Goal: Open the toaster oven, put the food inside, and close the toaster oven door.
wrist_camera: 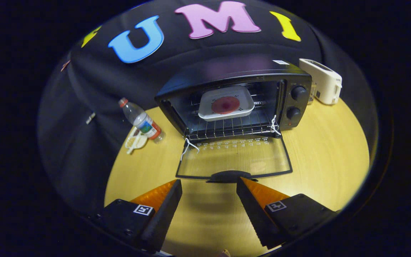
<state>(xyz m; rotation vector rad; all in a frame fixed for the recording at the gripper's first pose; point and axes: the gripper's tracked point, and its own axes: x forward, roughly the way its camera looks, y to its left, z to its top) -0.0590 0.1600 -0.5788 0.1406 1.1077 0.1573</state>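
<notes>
A black toaster oven stands on the yellow round table with its glass door folded down flat toward me. Inside, on the wire rack, rests a white square plate carrying a round red piece of food. The door's black handle lies just ahead of my fingertips. My gripper is open, its fingers wide apart with only bare table between them, a little short of the handle.
A plastic water bottle lies tilted left of the oven, beside a small pale object. A white appliance stands behind the oven's right side. Two knobs sit on the oven's right panel. Black cloth walls the table.
</notes>
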